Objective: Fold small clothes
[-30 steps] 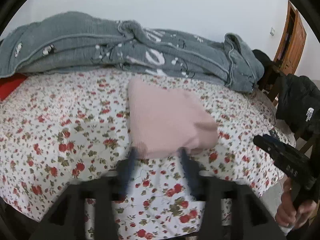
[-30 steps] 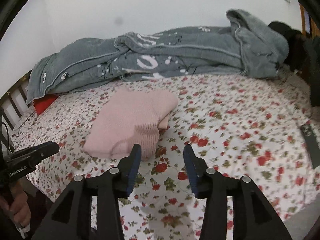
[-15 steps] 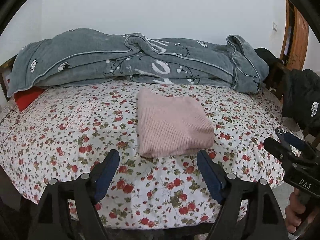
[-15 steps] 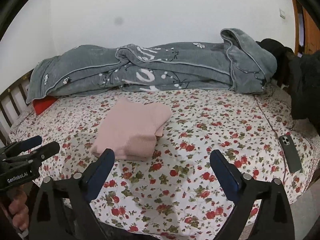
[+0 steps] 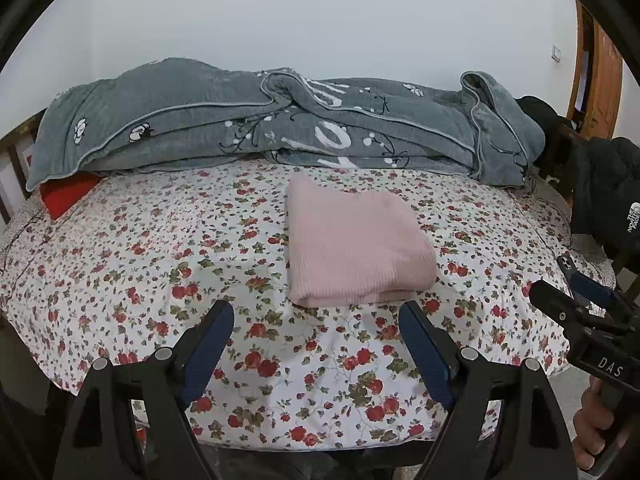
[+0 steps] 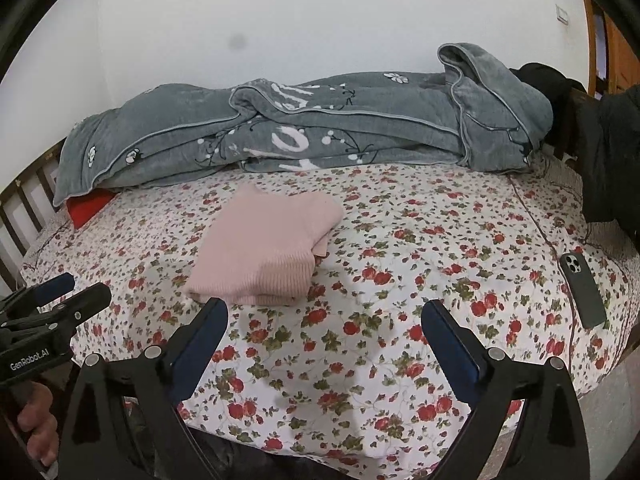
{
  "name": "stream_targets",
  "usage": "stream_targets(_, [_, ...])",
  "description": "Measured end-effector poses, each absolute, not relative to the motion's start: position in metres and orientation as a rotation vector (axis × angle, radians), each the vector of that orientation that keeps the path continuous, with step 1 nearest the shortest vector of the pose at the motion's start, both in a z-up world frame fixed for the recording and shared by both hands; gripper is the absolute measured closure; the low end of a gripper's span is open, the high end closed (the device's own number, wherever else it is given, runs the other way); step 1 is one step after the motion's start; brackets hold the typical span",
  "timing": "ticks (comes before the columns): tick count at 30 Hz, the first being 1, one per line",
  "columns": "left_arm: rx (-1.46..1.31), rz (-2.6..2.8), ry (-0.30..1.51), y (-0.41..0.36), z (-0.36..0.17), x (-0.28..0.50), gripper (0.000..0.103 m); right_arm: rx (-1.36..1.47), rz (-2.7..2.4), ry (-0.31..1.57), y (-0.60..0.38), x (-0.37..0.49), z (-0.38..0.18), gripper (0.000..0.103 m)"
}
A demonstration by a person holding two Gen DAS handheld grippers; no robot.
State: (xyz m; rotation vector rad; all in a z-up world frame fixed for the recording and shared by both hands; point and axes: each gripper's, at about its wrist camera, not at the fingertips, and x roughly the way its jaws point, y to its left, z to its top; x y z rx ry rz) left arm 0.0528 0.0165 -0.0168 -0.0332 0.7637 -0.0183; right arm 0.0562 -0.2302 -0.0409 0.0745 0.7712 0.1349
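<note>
Two claws in play, and both are spread wide, gripping nothing. The left claw (image 5: 316, 320) hovers at the near edge of the bed, fingers apart, framing the near fold of the one pink sweater (image 5: 356, 248). The right claw (image 6: 324, 320) hangs beside it, jaws just as wide, with that same pink sweater (image 6: 264, 246) ahead and to its left. Each claw shows up at the edge of the other's view, a hand wrapped around its handle.

One garment to count: the sweater lies folded into a neat block in the middle of the floral bedsheet (image 5: 160, 256), touching neither claw. Behind it, one grey blanket (image 5: 280, 128) bunched along the wall, one red item (image 5: 66, 196) poking out beneath its left end. One phone (image 6: 582, 290) lies face down near the bed's right edge, and a black jacket (image 5: 608, 200) hangs off to the right.

Against a second ago: both claws were narrowed and right up at the sweater's hem; now they have pulled back and opened fully, and the sweater sits alone.
</note>
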Motion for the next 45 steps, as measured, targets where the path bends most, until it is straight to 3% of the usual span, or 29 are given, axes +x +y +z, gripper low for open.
stream_targets(45, [-0.1,-0.017,0.753,0.023,-0.028,0.054,0.018,0.079,0.121,0.768,-0.235,0.056,-0.042,0.007])
